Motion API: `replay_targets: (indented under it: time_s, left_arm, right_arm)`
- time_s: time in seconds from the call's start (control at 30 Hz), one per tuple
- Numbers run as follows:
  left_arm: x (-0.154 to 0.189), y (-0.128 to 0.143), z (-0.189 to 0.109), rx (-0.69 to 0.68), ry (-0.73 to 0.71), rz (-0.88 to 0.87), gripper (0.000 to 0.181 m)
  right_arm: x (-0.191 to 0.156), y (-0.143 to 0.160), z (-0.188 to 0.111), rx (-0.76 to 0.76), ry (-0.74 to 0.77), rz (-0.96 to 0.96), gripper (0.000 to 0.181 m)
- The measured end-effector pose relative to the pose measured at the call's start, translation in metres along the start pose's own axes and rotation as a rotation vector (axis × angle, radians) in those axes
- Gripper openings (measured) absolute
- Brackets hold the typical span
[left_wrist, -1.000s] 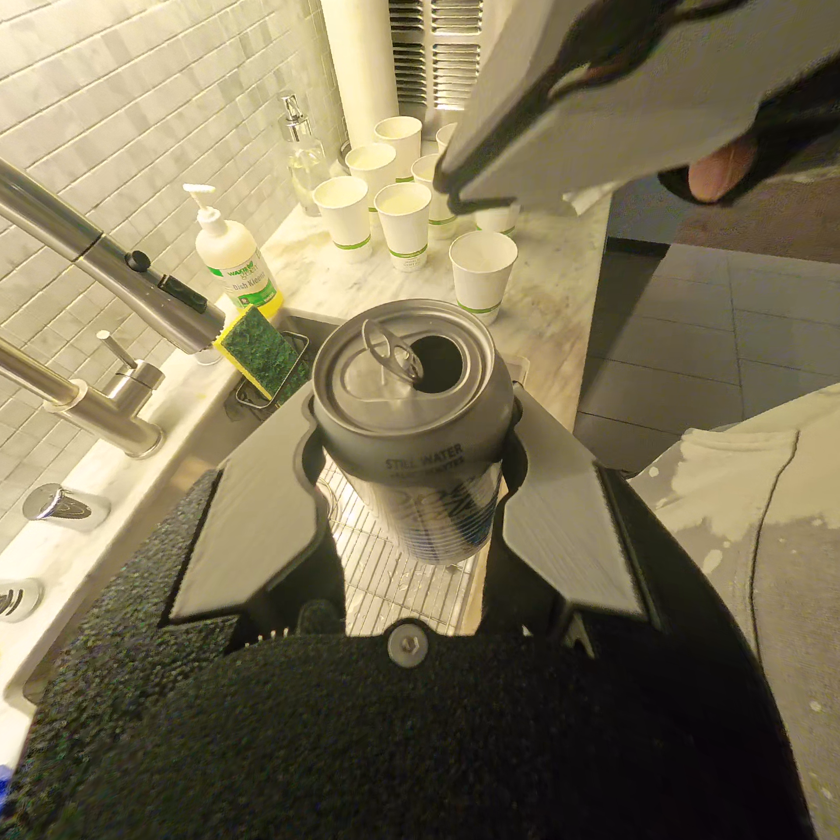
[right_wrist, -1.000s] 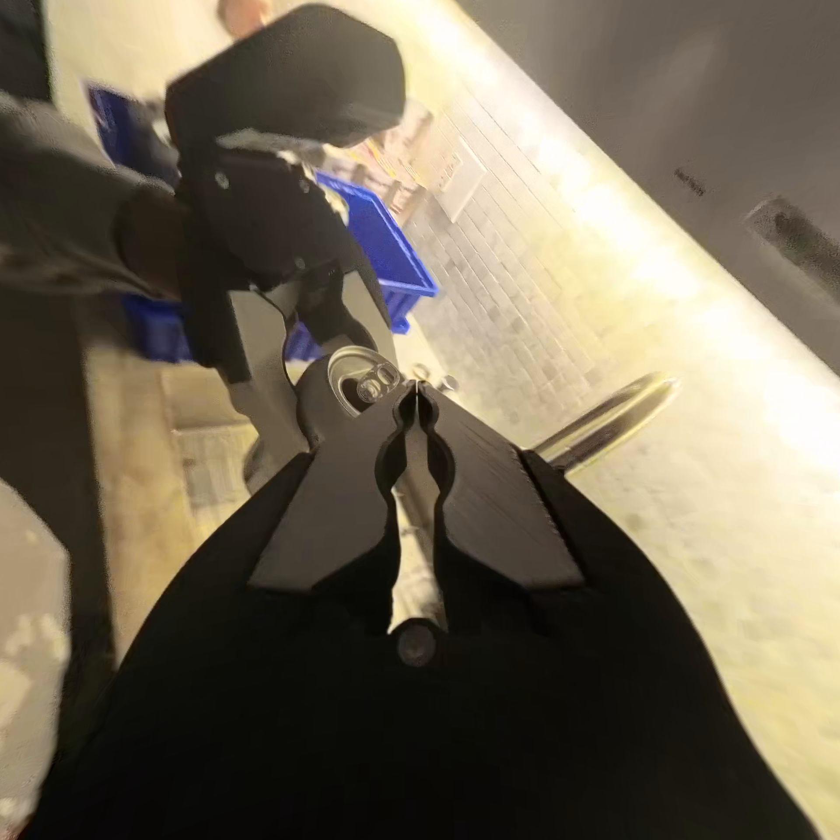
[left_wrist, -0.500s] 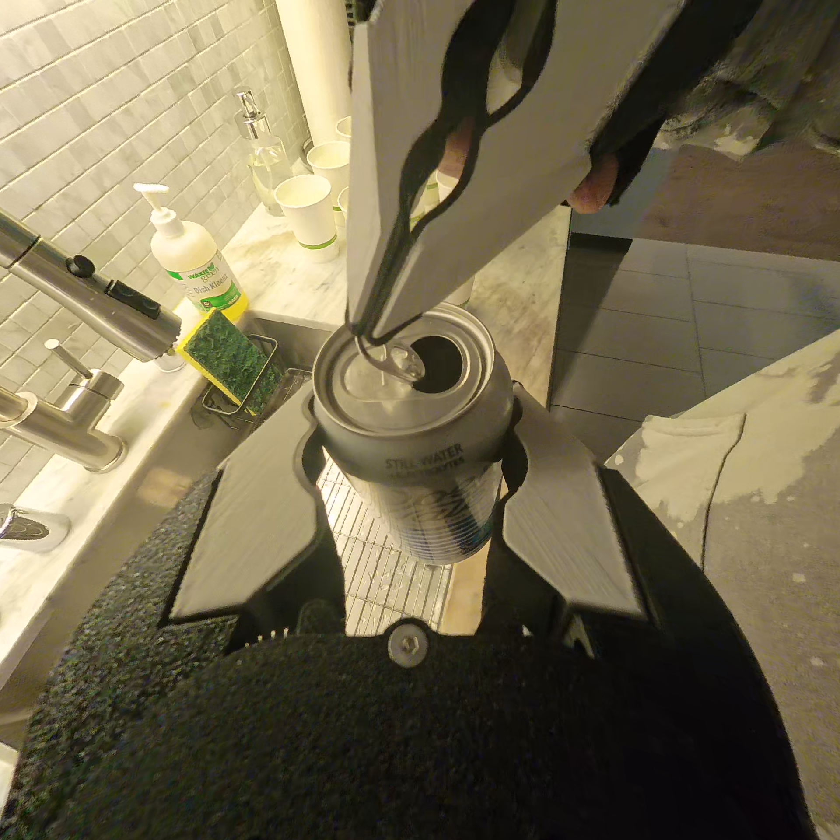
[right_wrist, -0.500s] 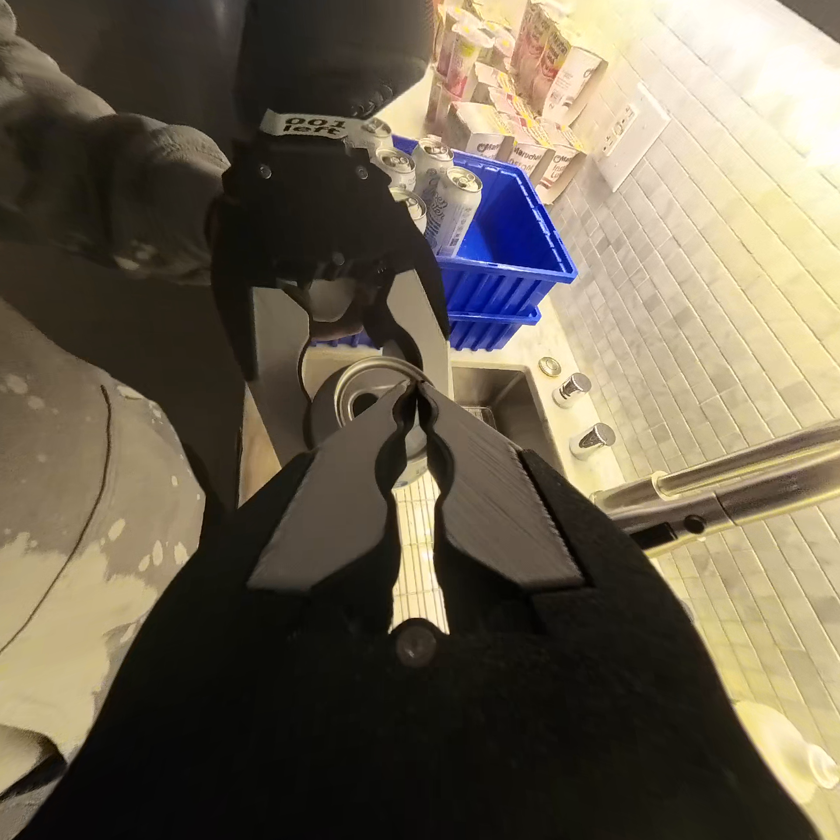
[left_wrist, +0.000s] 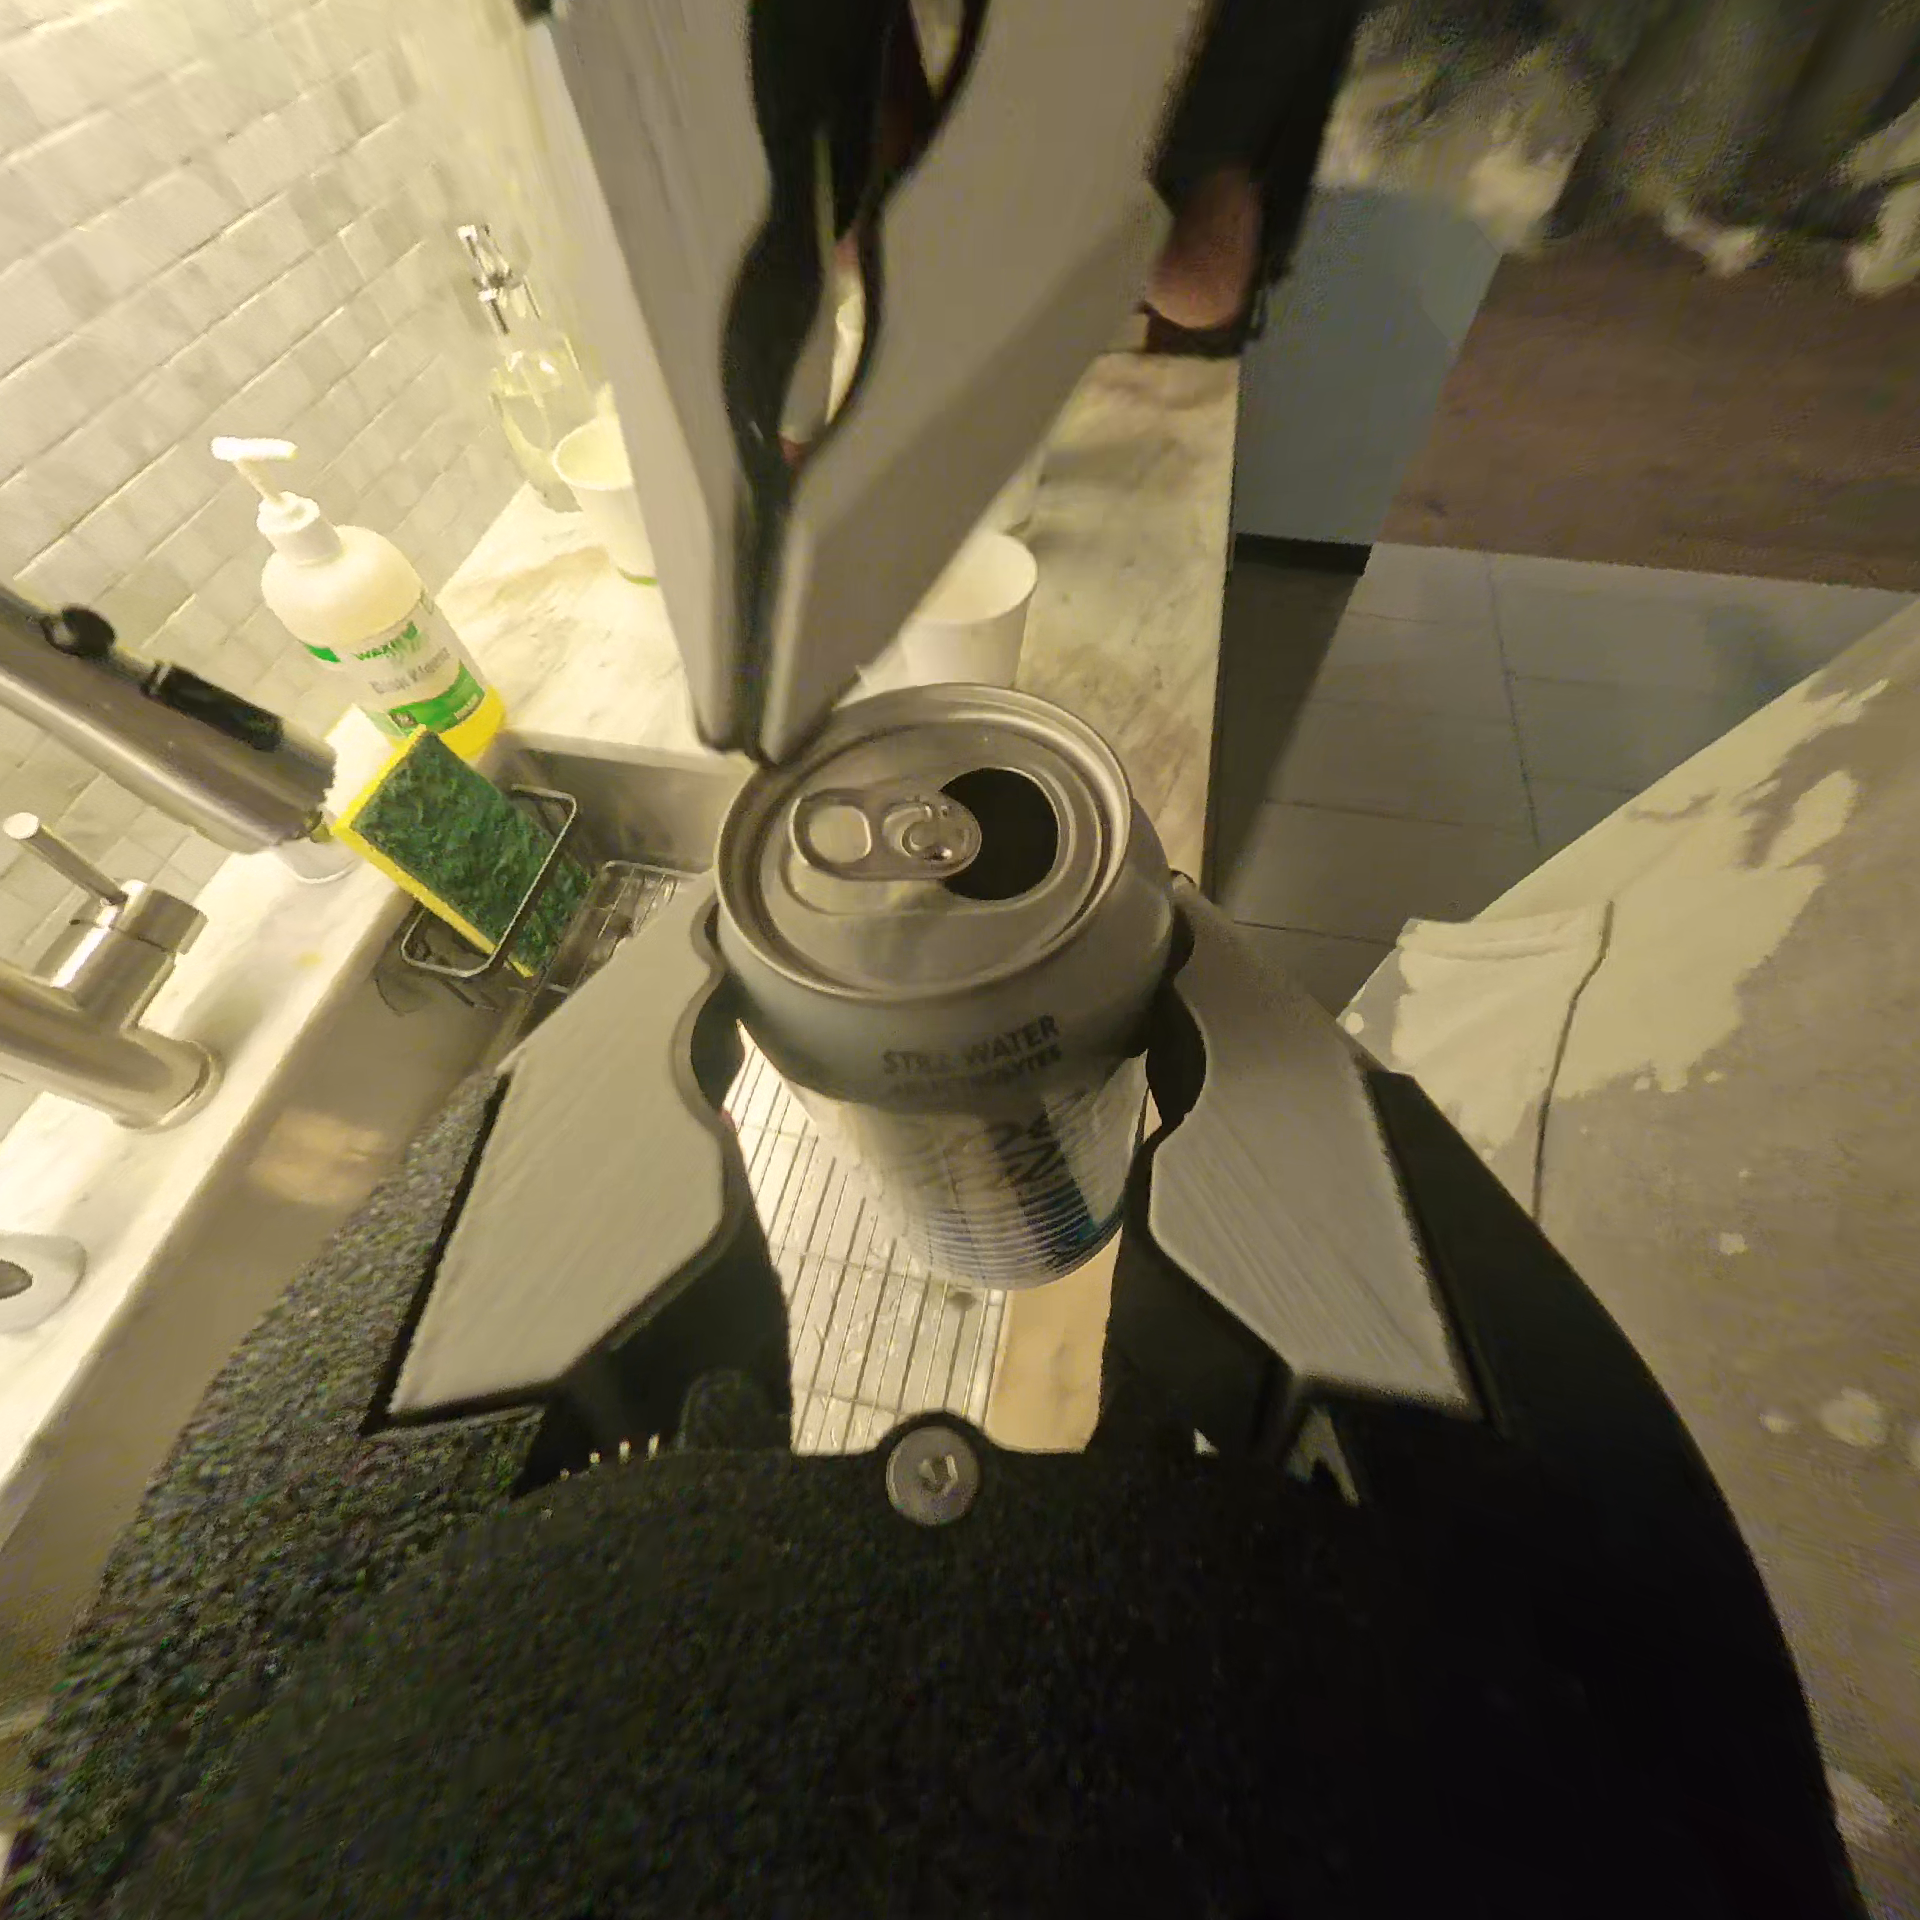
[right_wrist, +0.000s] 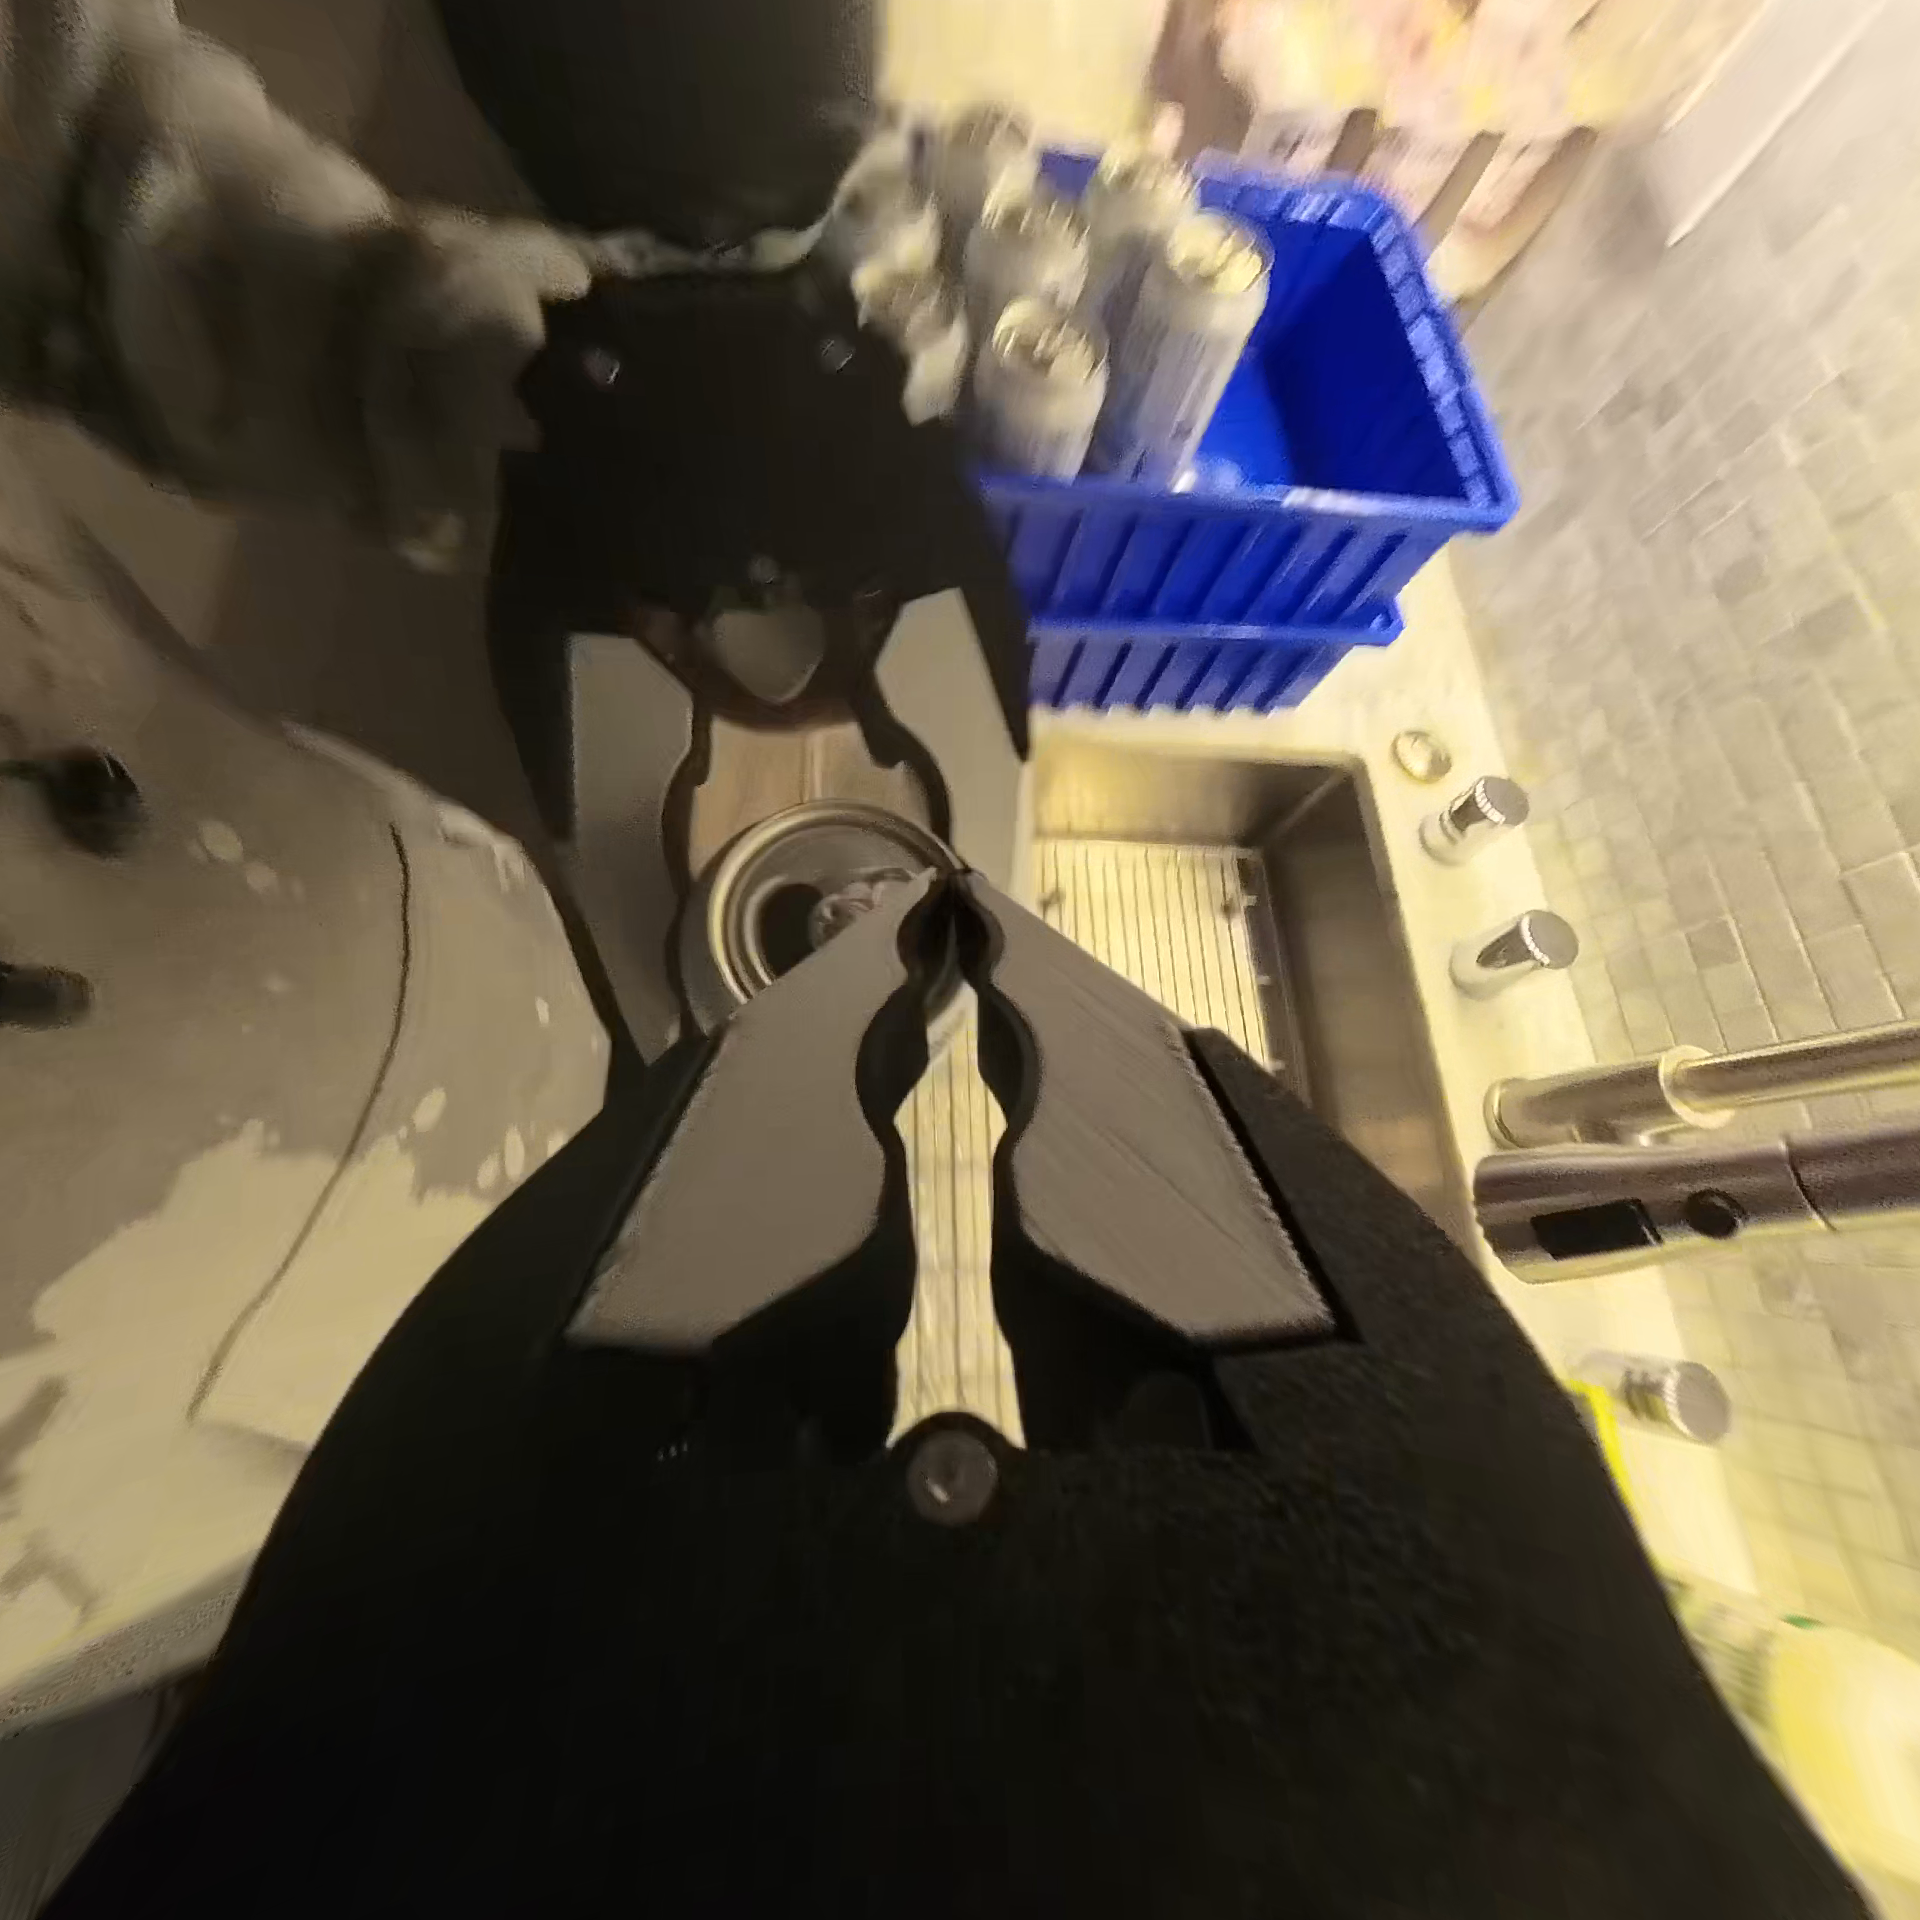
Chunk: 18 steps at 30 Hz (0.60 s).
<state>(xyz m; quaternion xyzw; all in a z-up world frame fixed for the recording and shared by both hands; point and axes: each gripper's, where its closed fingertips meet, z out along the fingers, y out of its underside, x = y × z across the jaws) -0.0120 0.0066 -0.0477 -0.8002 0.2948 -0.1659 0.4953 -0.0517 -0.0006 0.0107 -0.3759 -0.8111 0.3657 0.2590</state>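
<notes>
Left gripper (left_wrist: 940, 997) clamps an opened grey can (left_wrist: 925, 935) upright over the sink grid (left_wrist: 873, 1320); lower can body hidden between fingers. Right gripper (left_wrist: 750, 750), fingertips pressed together, sits at the can rim beside the flat pull tab (left_wrist: 883, 831); contact unclear. Blue bin (right_wrist: 1340, 416) beyond is blurred.

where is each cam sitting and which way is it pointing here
Left wrist view: sits on the left gripper, looking down over the sink; its fingers clamp an open can, the shut right gripper tips at the rim.
Right wrist view: sits on the right gripper, facing back at the can, the blue crate behind; a sleeve shows.
Both share the can, both grippers, sink and faucet.
</notes>
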Motion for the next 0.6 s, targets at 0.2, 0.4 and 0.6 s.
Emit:
replay_targets:
  time_s: [0.2,0.4,0.6]
  left_arm:
    - [0.029,-0.032,-0.021,0.083,0.196,0.093,0.078]
    - [0.085,-0.065,-0.046,0.172,0.561,0.222,0.078]
    - [0.119,-0.092,-0.062,0.257,0.848,0.274,0.077]
  right_arm:
    - [-0.002,0.019,-0.055,0.303,-0.181,0.226,0.038]
    - [-0.074,0.031,-0.038,0.44,-0.551,0.308,0.083]
    - [-0.129,-0.018,-0.038,0.661,-0.799,0.248,0.088]
